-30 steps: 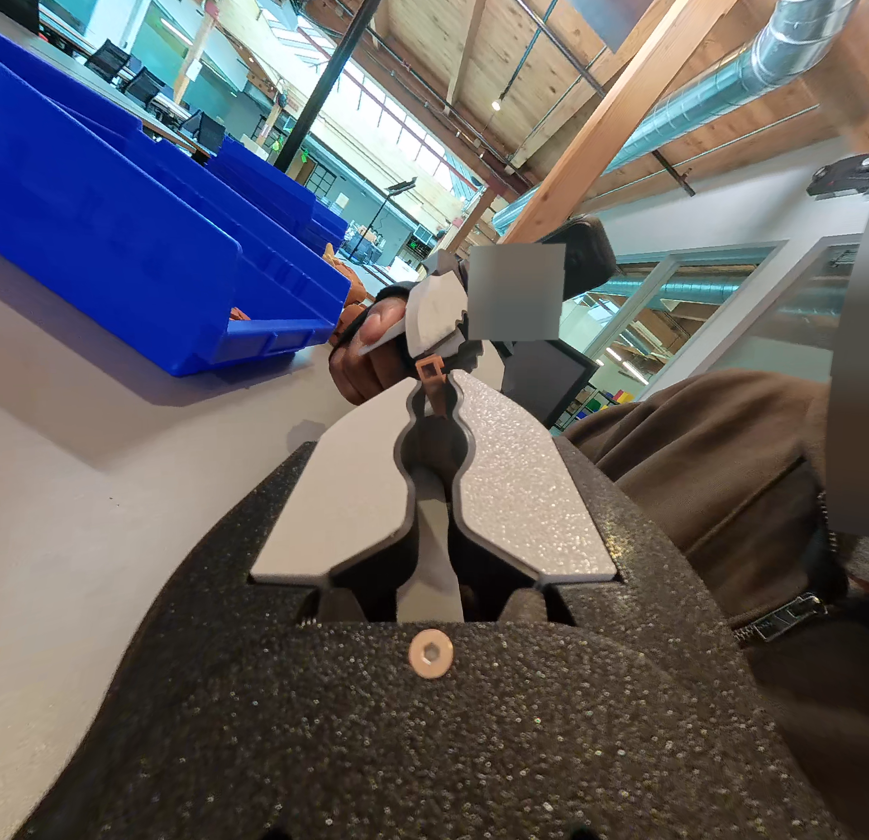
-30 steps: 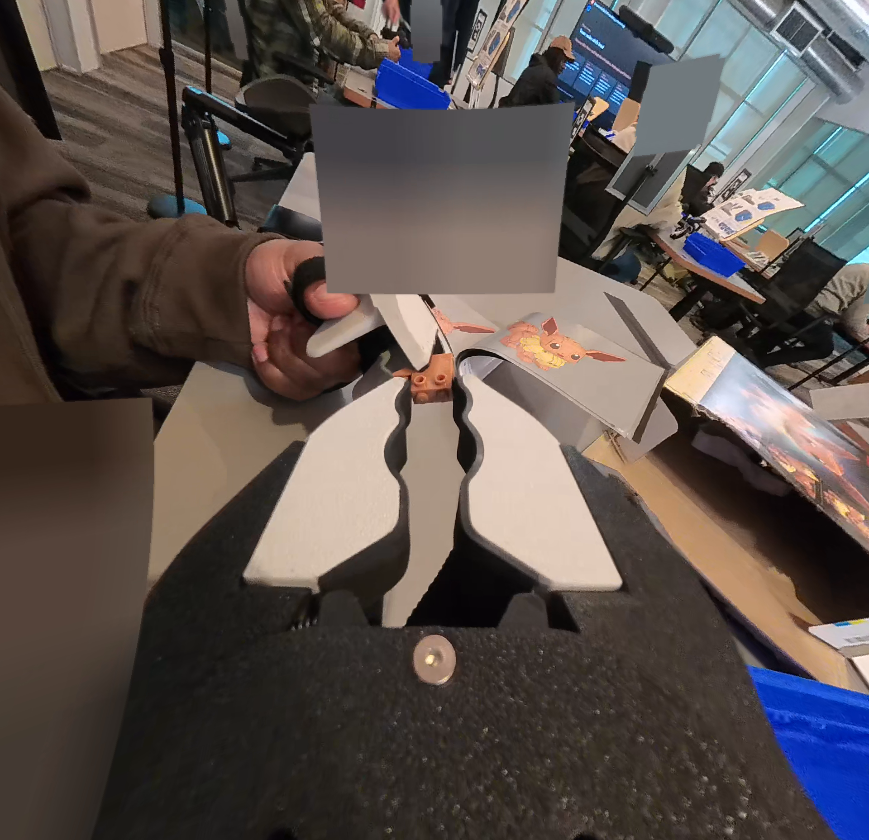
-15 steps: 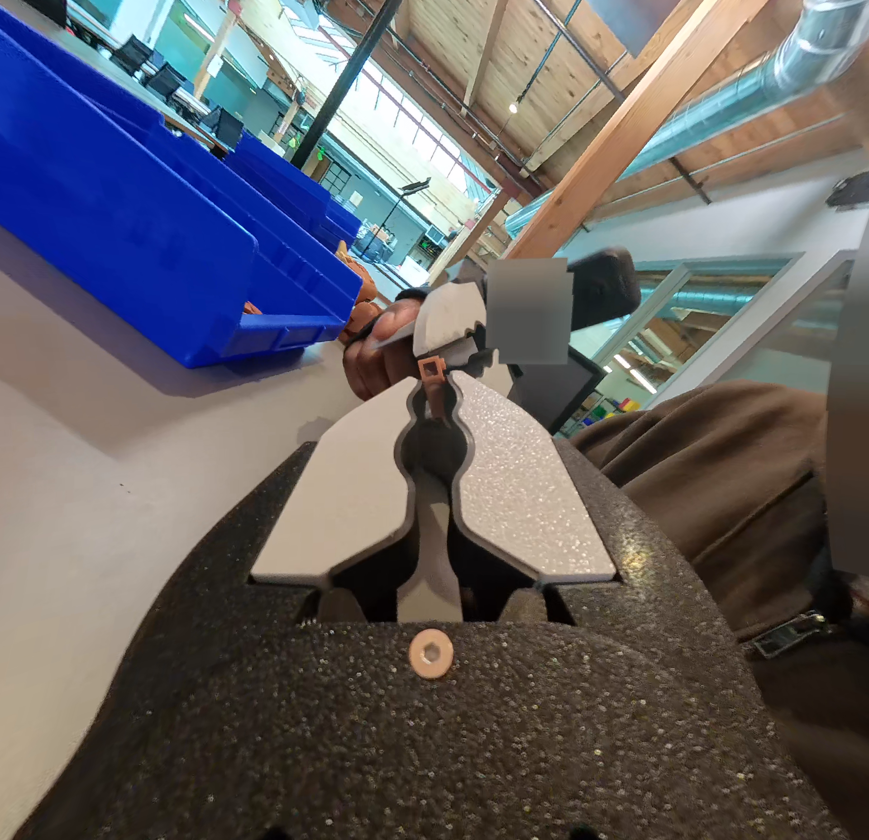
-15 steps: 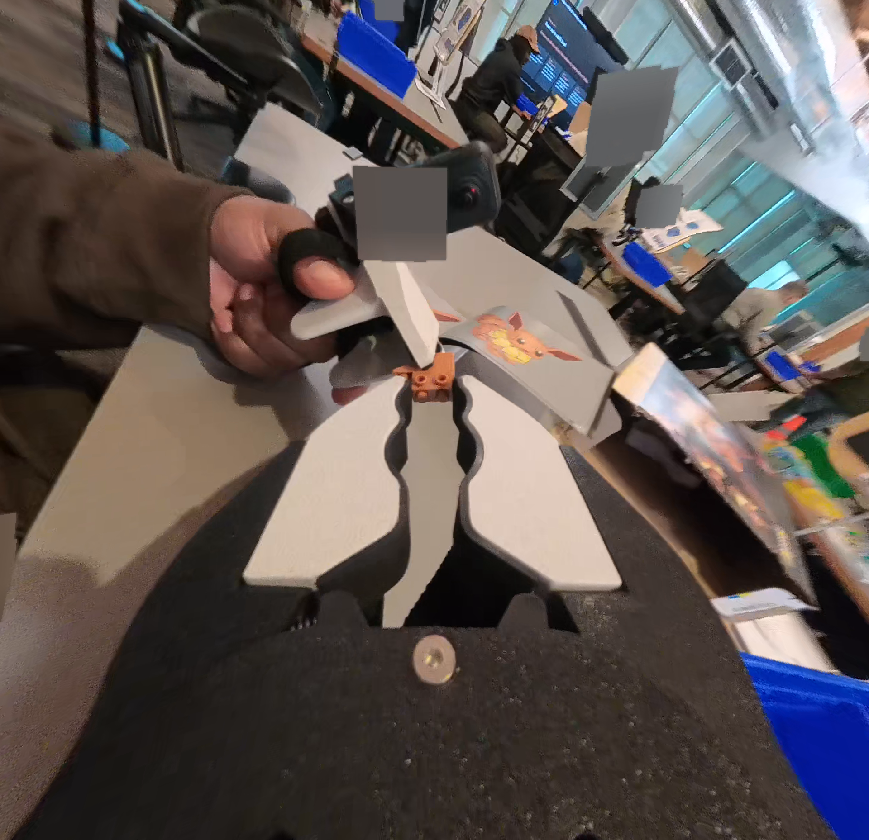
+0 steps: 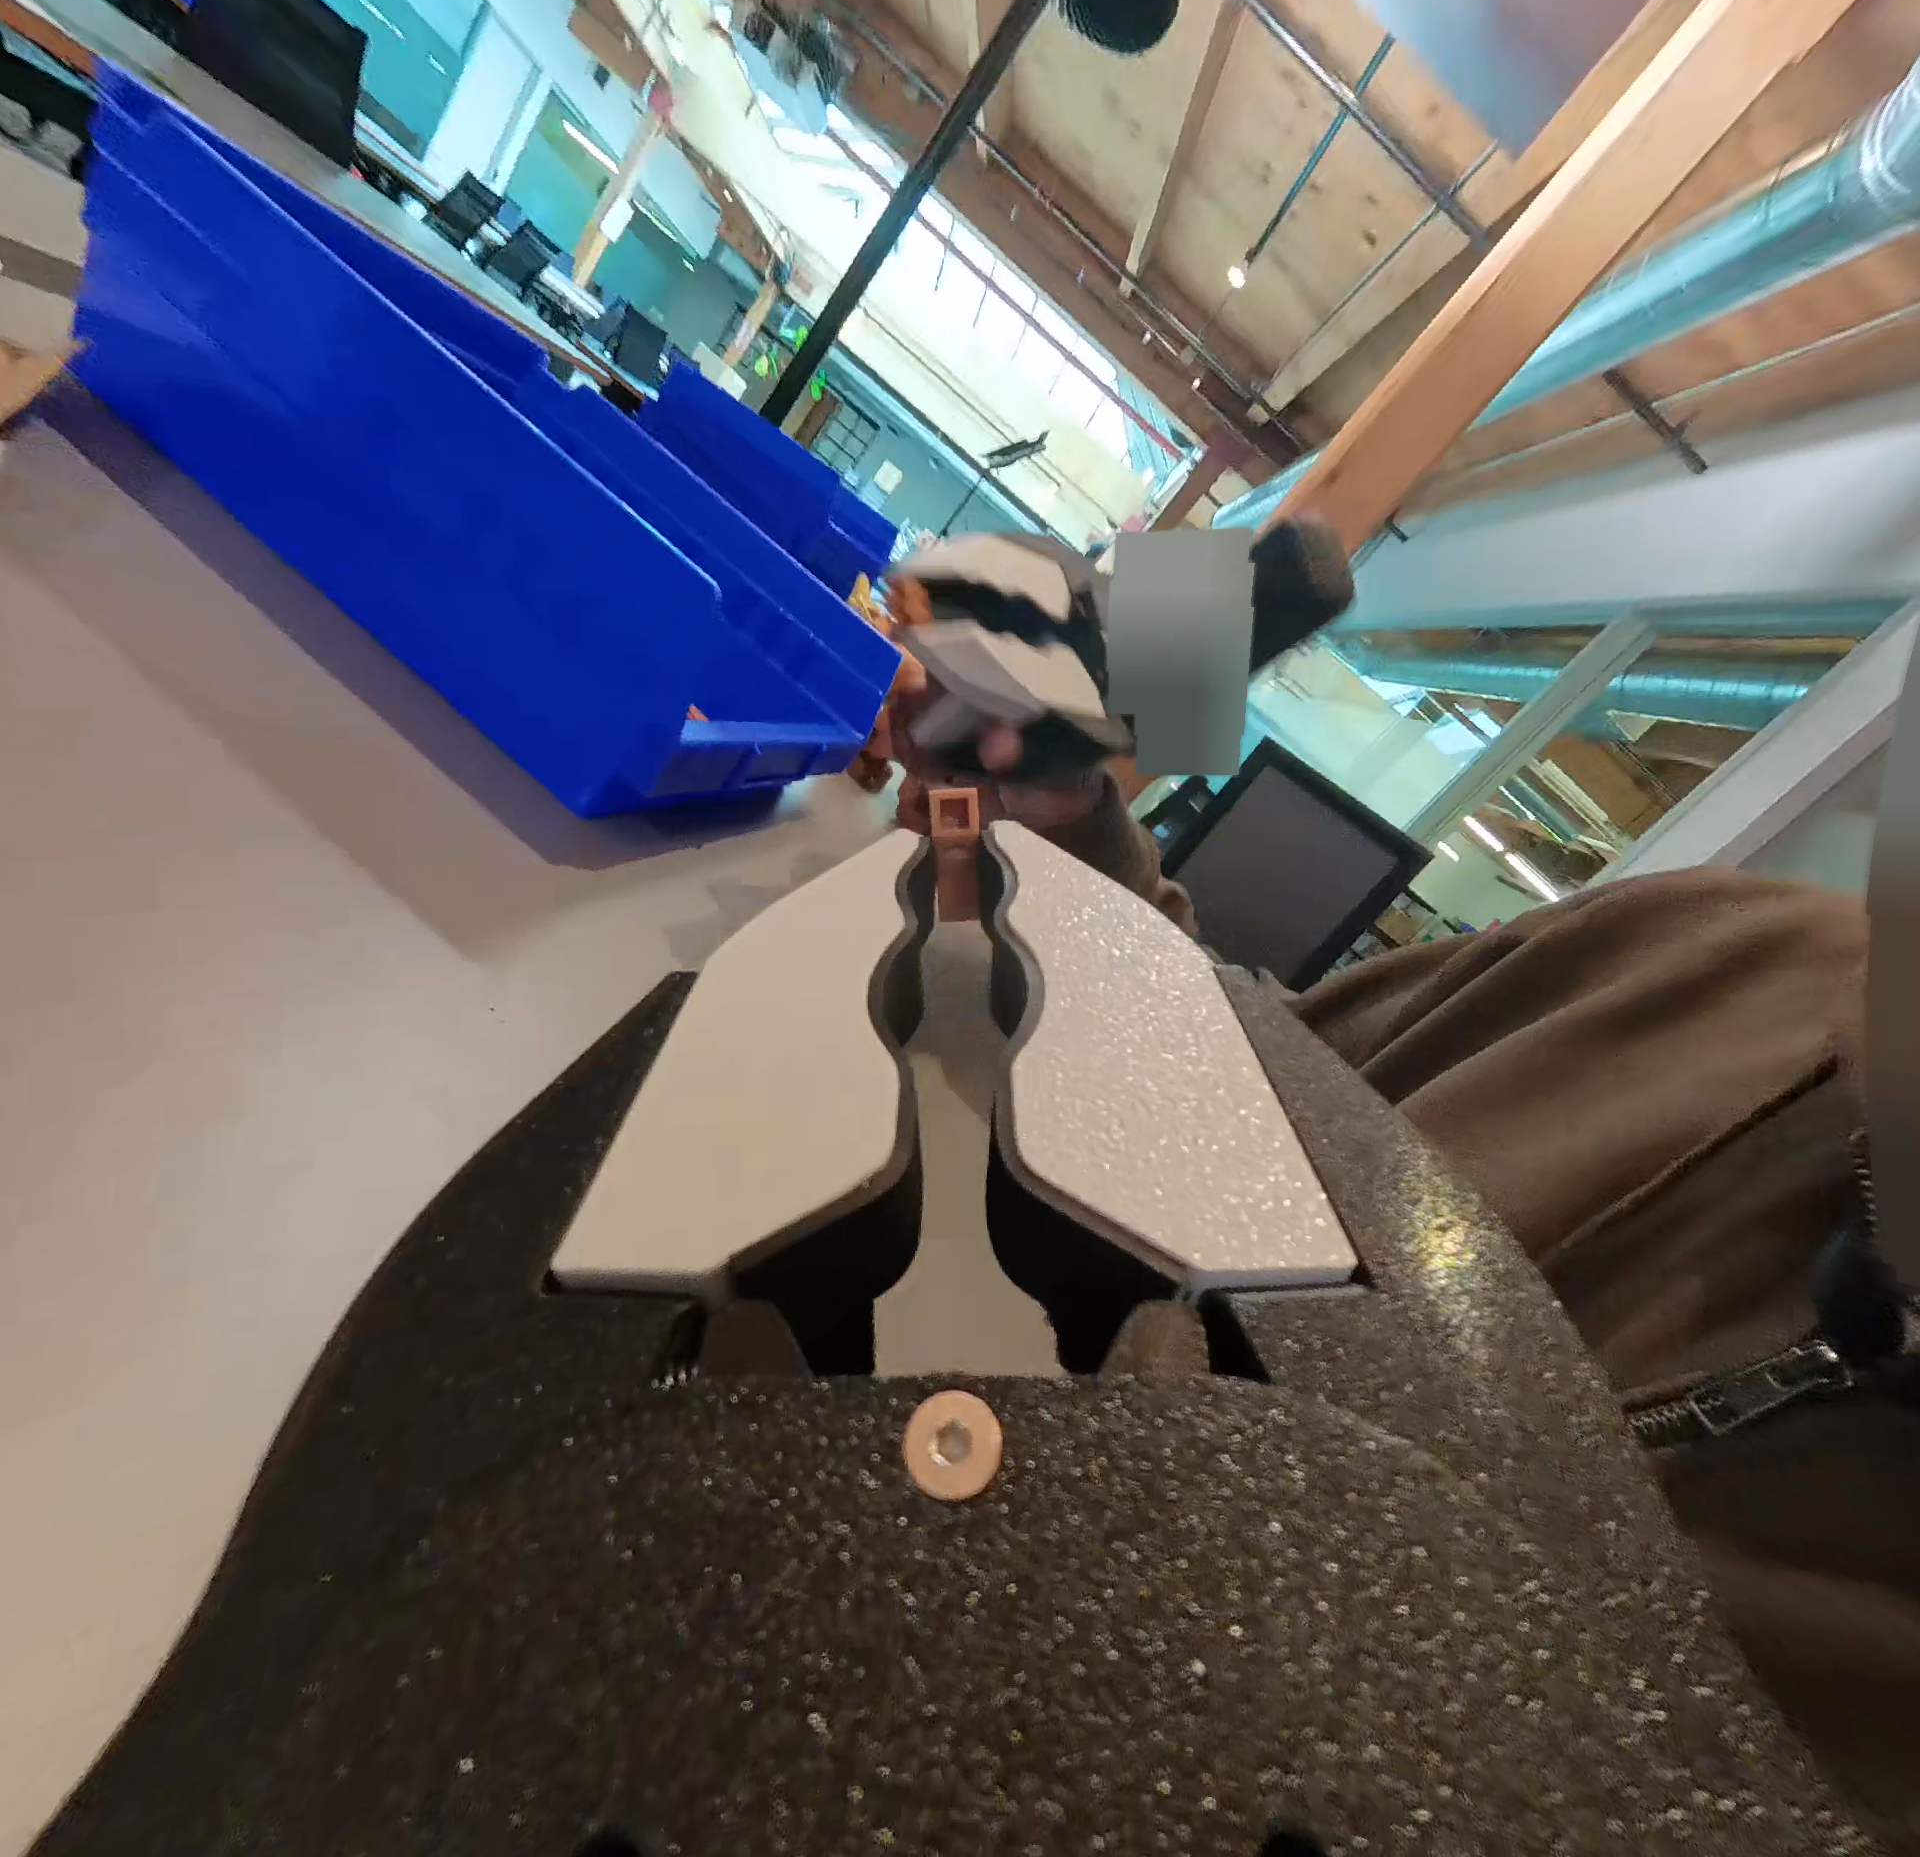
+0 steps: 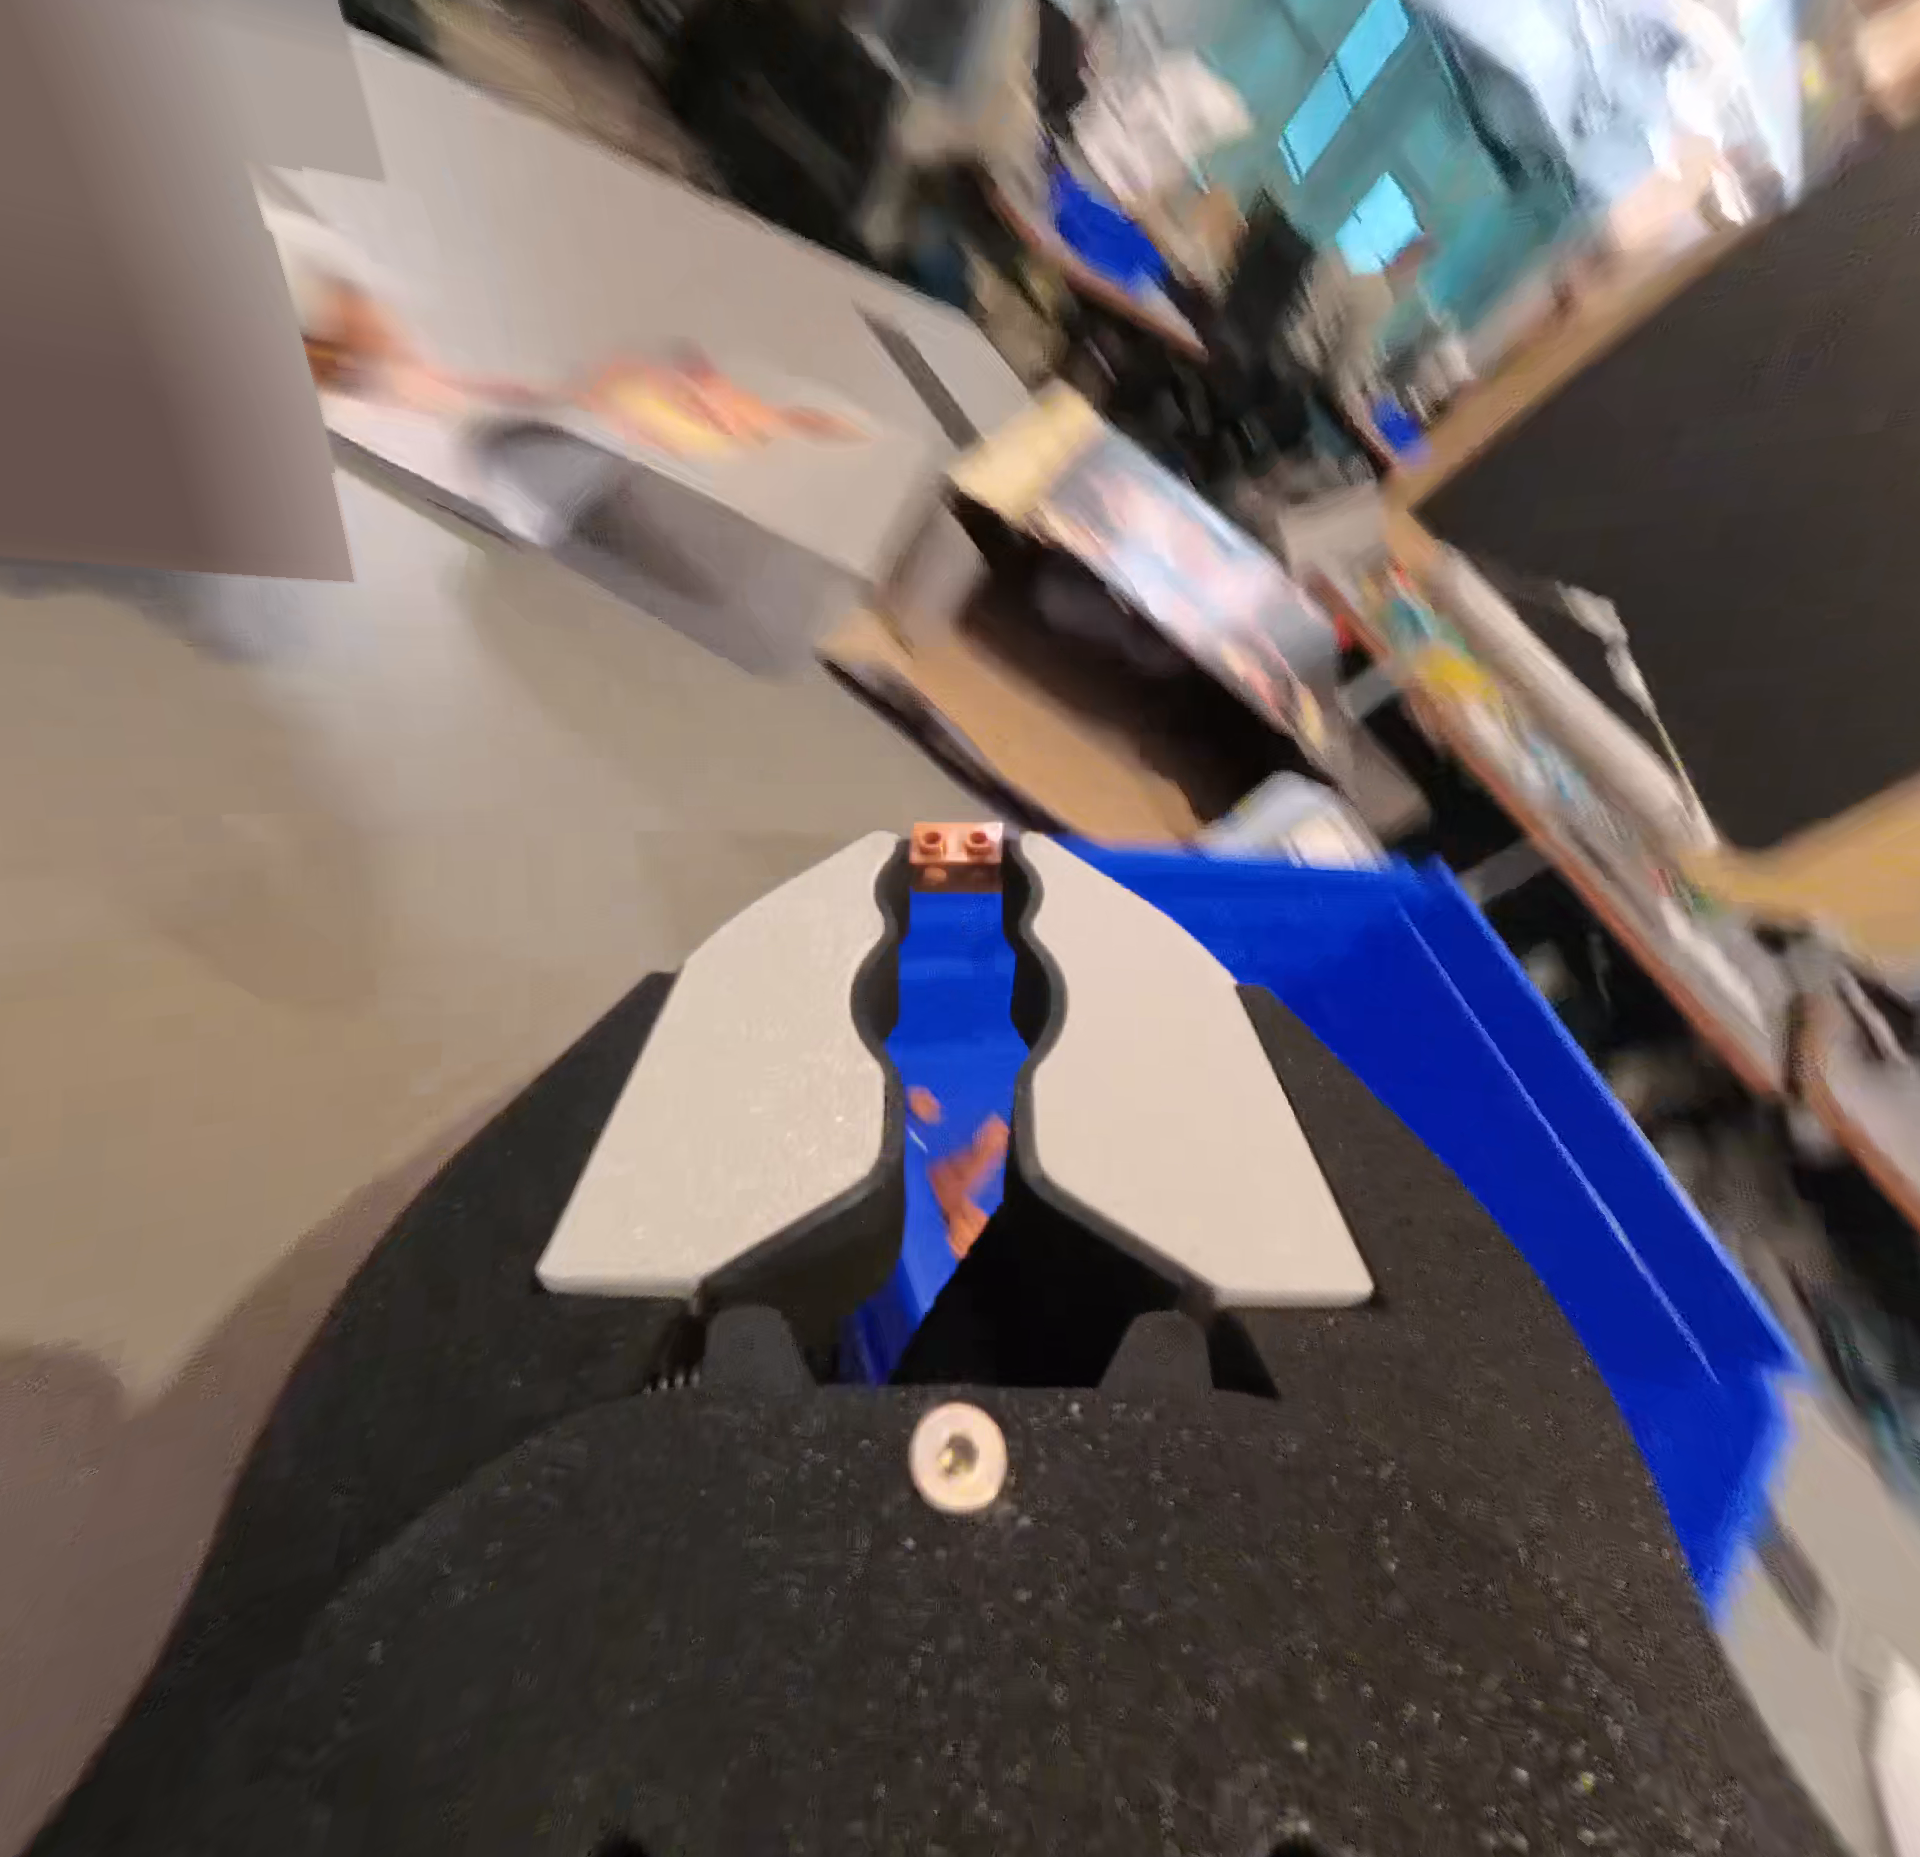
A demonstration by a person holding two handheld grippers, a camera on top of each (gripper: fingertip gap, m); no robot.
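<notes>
My left gripper (image 5: pixel 957 851) is shut on a small brown brick (image 5: pixel 956 841), held end-on above the grey table (image 5: pixel 260 924). My right gripper (image 6: pixel 958 857) is shut on a small orange-brown brick (image 6: pixel 956 851) with two studs showing. It hangs over a blue bin (image 6: pixel 1403 1028) that holds several orange pieces (image 6: pixel 961 1173). In the left wrist view the other gripper (image 5: pixel 997 644) shows blurred beyond my fingertips, near the front of a blue bin (image 5: pixel 468 529).
A second blue bin (image 5: pixel 769 467) stands behind the first. A grey sheet with an orange picture (image 6: pixel 665 415) and an open cardboard box (image 6: pixel 1091 602) lie past the table. A brown sleeve (image 5: pixel 1610 1080) is at the right. The right wrist view is motion-blurred. Left tips to right tips: about 15 centimeters.
The two grippers were tip to tip with their bricks together; now they are apart. The right gripper has swung away over the blue bin, still holding its brick. The left still holds its brick.
</notes>
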